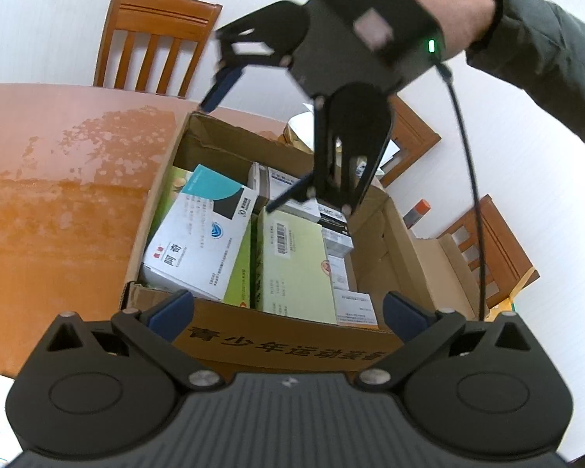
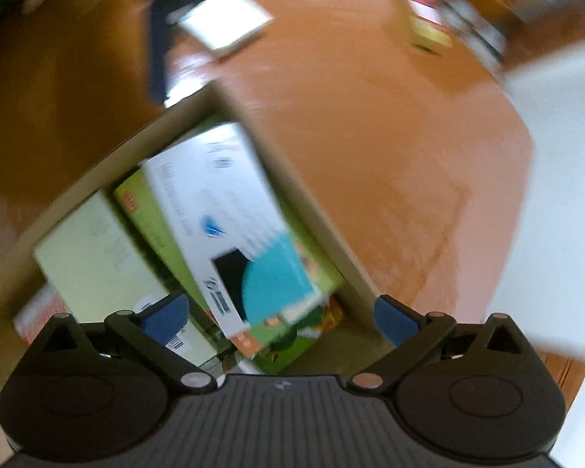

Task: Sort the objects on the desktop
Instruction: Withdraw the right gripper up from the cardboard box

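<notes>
An open cardboard box [image 1: 292, 345] sits on the orange table [image 1: 58, 202], packed with medicine cartons. A white carton with a teal corner [image 1: 199, 234] lies on top at the left, and a pale green carton [image 1: 296, 269] lies beside it. My left gripper [image 1: 288, 314] is open at the box's near wall, its pads touching nothing. My right gripper [image 1: 240, 156] hangs over the box pointing down, jaws wide, nothing between them. The right wrist view is blurred. There the right gripper [image 2: 280, 318] is open above the white and teal carton [image 2: 230, 234] and the pale green carton [image 2: 97, 249].
Wooden chairs [image 1: 156, 39] stand around the table's far side. More small boxes [image 1: 419, 210] lie past the cardboard box on the right. A white flat box [image 2: 226, 19] and colourful packs [image 2: 429, 23] lie on the table [image 2: 370, 136]. A sleeve [image 1: 546, 46] reaches in from the right.
</notes>
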Action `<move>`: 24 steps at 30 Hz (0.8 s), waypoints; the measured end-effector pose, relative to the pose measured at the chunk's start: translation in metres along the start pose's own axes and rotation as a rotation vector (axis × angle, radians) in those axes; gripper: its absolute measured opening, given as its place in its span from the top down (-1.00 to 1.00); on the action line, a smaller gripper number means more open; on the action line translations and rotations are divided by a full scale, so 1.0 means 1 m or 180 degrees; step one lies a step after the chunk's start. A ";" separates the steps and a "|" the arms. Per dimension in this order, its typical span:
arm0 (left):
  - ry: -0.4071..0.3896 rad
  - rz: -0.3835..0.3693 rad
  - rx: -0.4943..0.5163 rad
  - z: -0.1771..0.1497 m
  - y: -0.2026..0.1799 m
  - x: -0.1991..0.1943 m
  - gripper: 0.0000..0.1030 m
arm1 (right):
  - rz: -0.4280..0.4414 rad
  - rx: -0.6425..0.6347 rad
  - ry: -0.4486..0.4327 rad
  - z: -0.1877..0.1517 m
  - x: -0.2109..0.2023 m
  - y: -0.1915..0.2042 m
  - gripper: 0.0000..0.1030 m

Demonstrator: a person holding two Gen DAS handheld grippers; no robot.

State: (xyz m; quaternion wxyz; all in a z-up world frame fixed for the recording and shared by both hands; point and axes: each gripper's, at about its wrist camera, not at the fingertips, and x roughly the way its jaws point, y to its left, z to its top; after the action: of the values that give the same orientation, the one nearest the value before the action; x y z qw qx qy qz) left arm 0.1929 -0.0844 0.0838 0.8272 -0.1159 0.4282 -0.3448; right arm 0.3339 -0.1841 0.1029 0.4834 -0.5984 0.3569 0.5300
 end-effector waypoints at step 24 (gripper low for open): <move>0.0055 -0.0021 -0.0034 -0.002 -0.004 0.006 -0.99 | -0.1115 0.1837 0.0040 -0.029 -0.011 0.007 -1.00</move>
State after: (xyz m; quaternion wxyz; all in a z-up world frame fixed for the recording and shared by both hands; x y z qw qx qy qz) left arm 0.1919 -0.0916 0.0811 0.8218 -0.1188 0.4367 -0.3462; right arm 0.3342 -0.2147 0.1111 0.7144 -0.4924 0.3868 0.3123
